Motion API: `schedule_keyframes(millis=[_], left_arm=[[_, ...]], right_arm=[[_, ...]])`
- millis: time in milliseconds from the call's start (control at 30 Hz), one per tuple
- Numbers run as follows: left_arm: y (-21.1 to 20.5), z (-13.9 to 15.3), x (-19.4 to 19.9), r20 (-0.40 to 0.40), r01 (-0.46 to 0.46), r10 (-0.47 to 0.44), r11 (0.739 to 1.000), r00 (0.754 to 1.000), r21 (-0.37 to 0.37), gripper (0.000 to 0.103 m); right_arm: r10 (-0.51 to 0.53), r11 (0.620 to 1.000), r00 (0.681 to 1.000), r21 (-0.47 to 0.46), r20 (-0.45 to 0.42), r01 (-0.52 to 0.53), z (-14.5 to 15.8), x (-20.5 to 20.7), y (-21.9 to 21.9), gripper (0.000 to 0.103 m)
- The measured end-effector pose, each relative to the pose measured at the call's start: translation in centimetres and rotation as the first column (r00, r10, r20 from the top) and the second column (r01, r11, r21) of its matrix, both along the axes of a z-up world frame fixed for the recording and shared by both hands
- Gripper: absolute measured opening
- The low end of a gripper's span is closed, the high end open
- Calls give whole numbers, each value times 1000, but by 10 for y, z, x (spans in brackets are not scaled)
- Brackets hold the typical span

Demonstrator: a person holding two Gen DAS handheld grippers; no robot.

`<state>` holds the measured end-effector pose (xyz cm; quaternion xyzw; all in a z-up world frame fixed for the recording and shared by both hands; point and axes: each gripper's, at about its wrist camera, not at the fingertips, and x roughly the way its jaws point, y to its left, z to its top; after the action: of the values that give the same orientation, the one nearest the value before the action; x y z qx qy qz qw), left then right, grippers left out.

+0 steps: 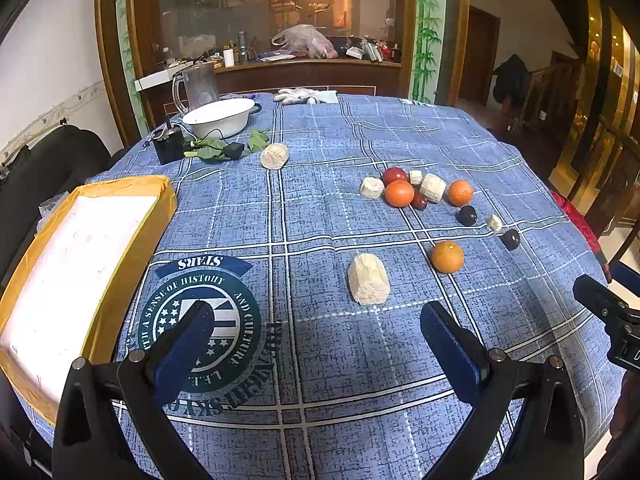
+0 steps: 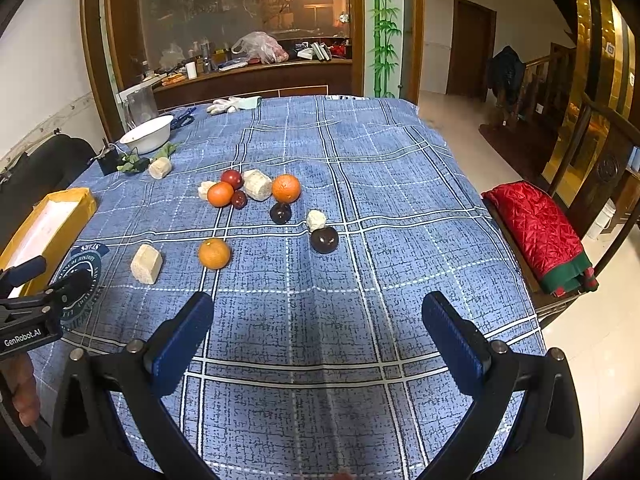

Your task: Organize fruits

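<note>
Fruits lie scattered on the blue plaid tablecloth (image 1: 320,360) (image 2: 320,340). A near orange (image 1: 447,256) (image 2: 214,253) sits beside a pale chunky piece (image 1: 368,279) (image 2: 146,264). Farther back is a cluster of two more oranges (image 1: 399,193) (image 2: 286,188), red fruits (image 1: 394,176) (image 2: 232,178) and pale pieces. Two dark plums (image 1: 467,215) (image 2: 324,239) lie to the right of the cluster. My left gripper (image 1: 316,326) is open and empty, just short of the pale piece. My right gripper (image 2: 318,318) is open and empty, near the table's front.
A yellow-edged box with a white inside (image 1: 84,264) (image 2: 48,224) sits at the left. A white bowl (image 1: 219,117) (image 2: 147,134), glass mug (image 1: 199,84), green leaves (image 1: 224,146), black device (image 1: 168,146) and white glove (image 1: 300,96) lie at the back. A chair with a red cushion (image 2: 540,232) stands right.
</note>
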<state>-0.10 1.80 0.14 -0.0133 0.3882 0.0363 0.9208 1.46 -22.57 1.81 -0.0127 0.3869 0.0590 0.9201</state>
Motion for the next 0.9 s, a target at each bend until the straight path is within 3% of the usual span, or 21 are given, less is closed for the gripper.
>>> schedule_keyframes(millis=[900], left_arm=[[4,-2,0,-6,-10,9,1000,1000,-6,102]], right_arm=[[8,1000,1000,-1,7,-8,2,1,5,103]])
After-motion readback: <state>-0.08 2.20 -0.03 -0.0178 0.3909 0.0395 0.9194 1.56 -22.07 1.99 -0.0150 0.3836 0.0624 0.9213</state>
